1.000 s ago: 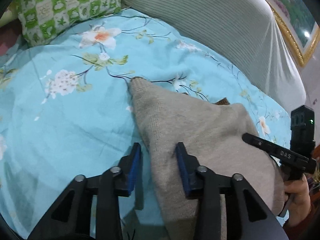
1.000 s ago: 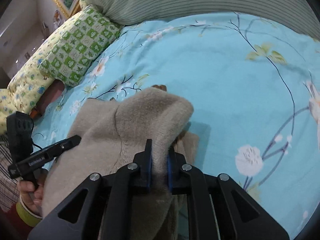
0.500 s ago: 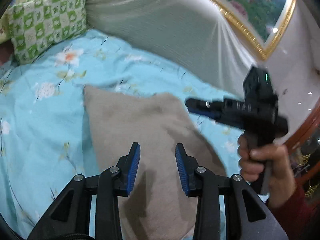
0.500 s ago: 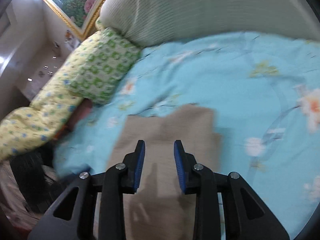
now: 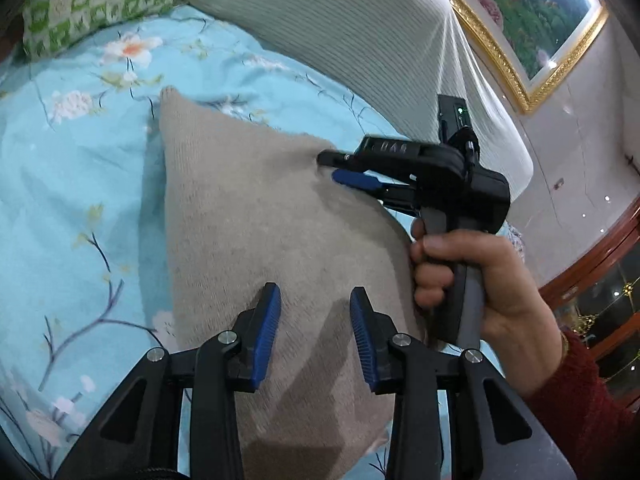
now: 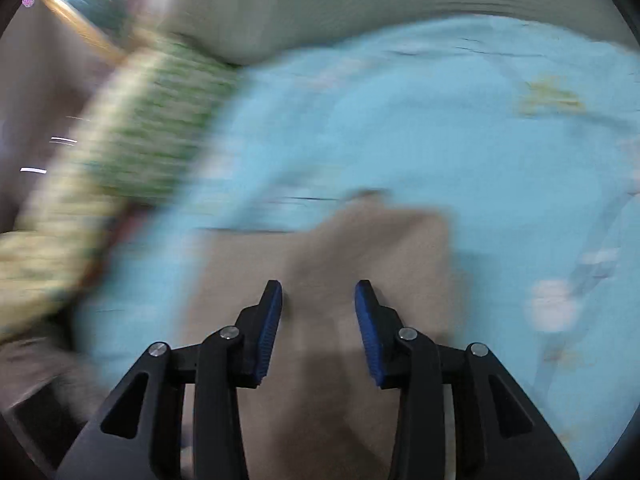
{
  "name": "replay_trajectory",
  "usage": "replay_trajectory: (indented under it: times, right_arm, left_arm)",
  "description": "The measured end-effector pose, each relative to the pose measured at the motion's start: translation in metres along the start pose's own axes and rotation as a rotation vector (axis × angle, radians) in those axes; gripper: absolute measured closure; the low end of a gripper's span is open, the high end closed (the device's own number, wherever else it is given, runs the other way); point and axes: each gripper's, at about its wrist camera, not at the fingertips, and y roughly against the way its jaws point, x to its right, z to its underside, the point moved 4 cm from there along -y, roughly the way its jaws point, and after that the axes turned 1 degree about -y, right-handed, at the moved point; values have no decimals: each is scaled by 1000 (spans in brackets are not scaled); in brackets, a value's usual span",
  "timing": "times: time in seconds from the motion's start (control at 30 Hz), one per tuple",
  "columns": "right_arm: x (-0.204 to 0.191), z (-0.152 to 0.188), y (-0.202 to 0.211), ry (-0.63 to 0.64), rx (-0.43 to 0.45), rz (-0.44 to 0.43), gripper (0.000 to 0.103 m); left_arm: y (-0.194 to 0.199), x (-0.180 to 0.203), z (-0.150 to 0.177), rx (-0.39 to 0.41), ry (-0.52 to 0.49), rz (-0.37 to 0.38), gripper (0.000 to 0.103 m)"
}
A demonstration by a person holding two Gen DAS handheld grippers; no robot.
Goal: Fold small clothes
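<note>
Fingers of both grippers parted, empty, above the beige garment (image 5: 280, 220); only left view shows the right hand (image 5: 480, 280).

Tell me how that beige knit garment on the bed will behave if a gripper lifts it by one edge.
The beige knit garment would likely droop: it lies limp, following the floral sheet. Its fuzzy knit probably grips rather than slips. Being folded in layers, it may fall open.

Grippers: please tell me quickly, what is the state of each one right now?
Left gripper: open, holding nothing, above the beige knit garment.
Right gripper: open, nothing between its pads, over the same garment.
</note>
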Motion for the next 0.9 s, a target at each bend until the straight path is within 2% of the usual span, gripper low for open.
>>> replay_trajectory:
  times: [0.03,0.1,0.23,0.33,0.47,0.57,0.67,0.9]
  right_arm:
    - [9,-1,4,-49,26,11,71]
    - [6,2,14,-23,50,20,68]
    - [-10,29,65,85,107,-94,66]
    - [-13,65,100,145,126,-153,64]
    - [7,121,121,188,101,-104,64]
    - [34,152,102,174,31,-12,64]
    - [48,160,97,121,52,-59,65]
    - [41,169,99,193,26,-3,65]
  left_arm:
    - [2,0,0,6,1,-2,68]
    - [6,1,-1,11,0,-12,68]
    - [30,9,0,46,-34,-37,67]
    - [39,10,16,25,-29,-28,66]
    - [43,11,39,11,-40,-9,66]
    - [29,2,54,-40,-26,-3,67]
    - [16,-7,67,-83,-26,-44,75]
    - [20,-22,73,-88,-24,-24,85]
